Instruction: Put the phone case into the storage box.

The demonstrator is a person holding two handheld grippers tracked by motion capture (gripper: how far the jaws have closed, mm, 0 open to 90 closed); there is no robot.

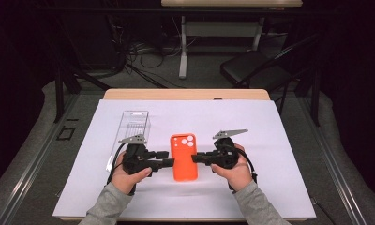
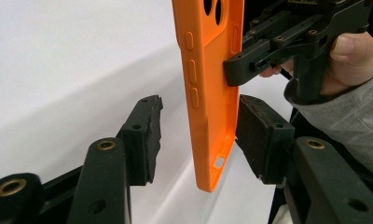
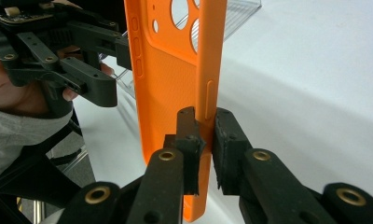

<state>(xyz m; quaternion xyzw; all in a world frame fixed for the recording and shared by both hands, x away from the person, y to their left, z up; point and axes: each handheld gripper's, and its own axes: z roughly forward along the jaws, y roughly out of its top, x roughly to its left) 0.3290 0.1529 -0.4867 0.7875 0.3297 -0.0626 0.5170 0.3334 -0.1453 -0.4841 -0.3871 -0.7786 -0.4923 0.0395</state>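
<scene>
Orange phone case (image 1: 184, 157) being held over the middle of the white table sheet (image 1: 270, 140), right gripper (image 3: 204, 122) pinching its side edge between closed jaws, left gripper (image 2: 198, 126) straddling the opposite edge, jaws standing apart, one pad just beside the case, clear plastic box (image 1: 133, 125) lying nearby.

Bright, even overhead light on table (image 1: 251, 117); bkgd dark, close-ups slightly soft.

A dark room: grey floor (image 1: 31, 154), black chair (image 1: 251, 70), cables (image 1: 143, 61), another table's legs (image 1: 183, 47).
</scene>
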